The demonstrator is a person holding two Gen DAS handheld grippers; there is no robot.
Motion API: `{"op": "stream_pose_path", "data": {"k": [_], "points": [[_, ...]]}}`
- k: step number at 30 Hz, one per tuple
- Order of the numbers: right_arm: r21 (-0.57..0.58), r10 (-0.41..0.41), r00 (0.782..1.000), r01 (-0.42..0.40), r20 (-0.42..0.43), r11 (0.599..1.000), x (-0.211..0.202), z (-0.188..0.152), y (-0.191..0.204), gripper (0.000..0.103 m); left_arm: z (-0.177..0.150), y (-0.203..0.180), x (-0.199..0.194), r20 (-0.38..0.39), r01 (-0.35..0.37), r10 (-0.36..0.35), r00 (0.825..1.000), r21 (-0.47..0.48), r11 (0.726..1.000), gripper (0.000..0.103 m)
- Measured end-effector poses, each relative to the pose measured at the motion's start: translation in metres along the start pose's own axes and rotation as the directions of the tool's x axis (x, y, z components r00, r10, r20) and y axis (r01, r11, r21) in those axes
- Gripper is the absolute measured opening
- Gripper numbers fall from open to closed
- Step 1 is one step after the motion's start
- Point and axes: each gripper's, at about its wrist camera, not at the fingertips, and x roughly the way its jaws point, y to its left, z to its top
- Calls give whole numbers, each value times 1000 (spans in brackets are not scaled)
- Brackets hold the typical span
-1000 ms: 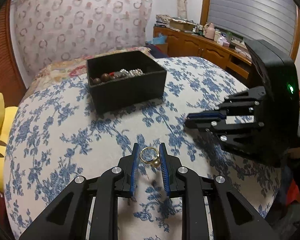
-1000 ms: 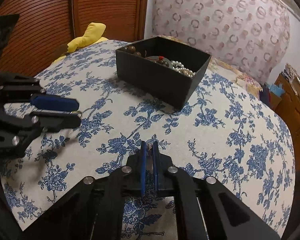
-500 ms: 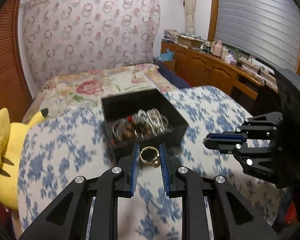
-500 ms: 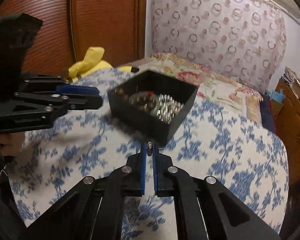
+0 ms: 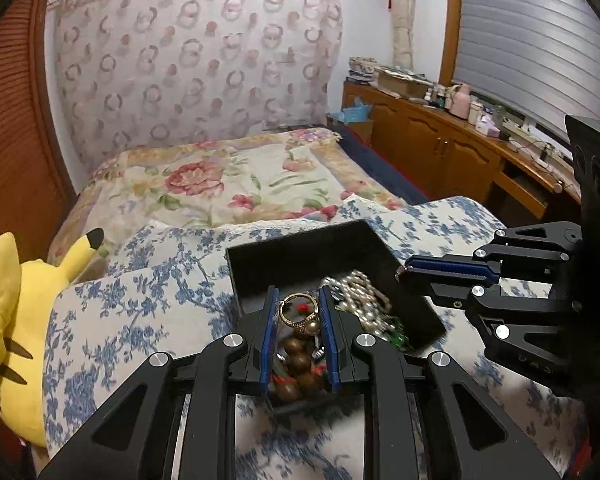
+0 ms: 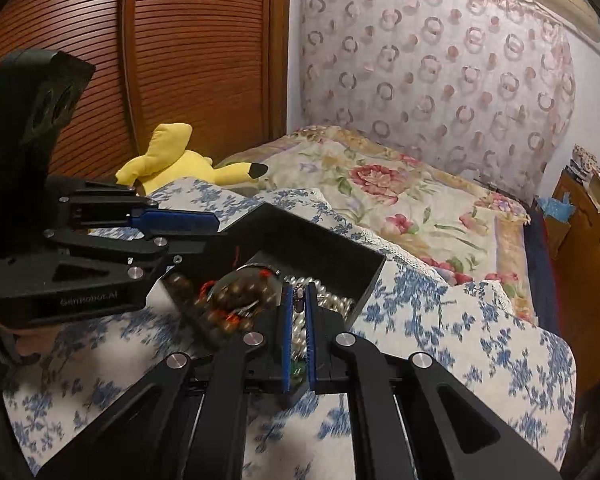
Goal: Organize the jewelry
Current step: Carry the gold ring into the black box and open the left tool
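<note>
**Two held pieces of jewelry poised over the box, not yet dropped in**

The left gripper (image 5: 299,312) is narrowed onto a gold ring (image 5: 298,312), pinched between its blue pads just above the near part of a black box (image 5: 300,246). The right gripper (image 6: 298,304) is nearly closed on a very small metallic piece (image 6: 299,298), too small to identify, and it hangs over the box's right side. Judging from this, most of the tidying looks done: the box already holds a brown bead bracelet (image 5: 296,360) near the front and a pearl strand (image 5: 361,292) to the right. What seems left is releasing both held pieces. No loose jewelry shows on the blue-flowered cloth (image 5: 132,320) under the box.

The two grippers sit close together over one small box, so they could bump. Far left lies a yellow plush toy (image 5: 16,332); beyond is a floral bedspread (image 5: 228,184), and a wooden cabinet (image 5: 439,148) stands far right.
</note>
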Motion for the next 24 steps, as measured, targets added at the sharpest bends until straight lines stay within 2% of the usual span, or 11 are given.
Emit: {"op": "stream_pose_path", "data": {"k": [6, 12, 14, 15, 18, 20, 21, 24], "points": [[20, -3, 1000, 3, 3, 1000, 16, 7, -10, 8, 5, 8, 12, -8, -20, 20, 1000, -23, 1000, 21], [44, -16, 1000, 16, 7, 999, 14, 5, -13, 13, 2, 8, 3, 13, -50, 51, 999, -29, 998, 48], [57, -22, 1000, 21, 17, 998, 7, 2, -12, 18, -1, 7, -4, 26, -57, 58, 998, -32, 998, 54], [64, -29, 999, 28, 25, 998, 2, 0, -11, 19, -2, 6, -8, 31, -63, 64, 997, -35, 997, 63], [91, -49, 998, 44, 50, 995, -16, -8, -9, 30, -9, 5, -24, 51, -80, 82, 995, -42, 996, 76], [117, -75, 994, 66, 77, 991, -35, -17, -4, 46, -16, 2, -34, 62, -106, 109, 992, -43, 993, 87], [125, -85, 993, 74, 85, 989, -41, -21, -2, 50, -22, -1, -43, 77, -122, 125, 989, -44, 992, 90], [169, -126, 985, 105, 122, 980, -69, -36, 5, 61, -35, -5, -60, 90, -141, 145, 985, -54, 989, 95]]}}
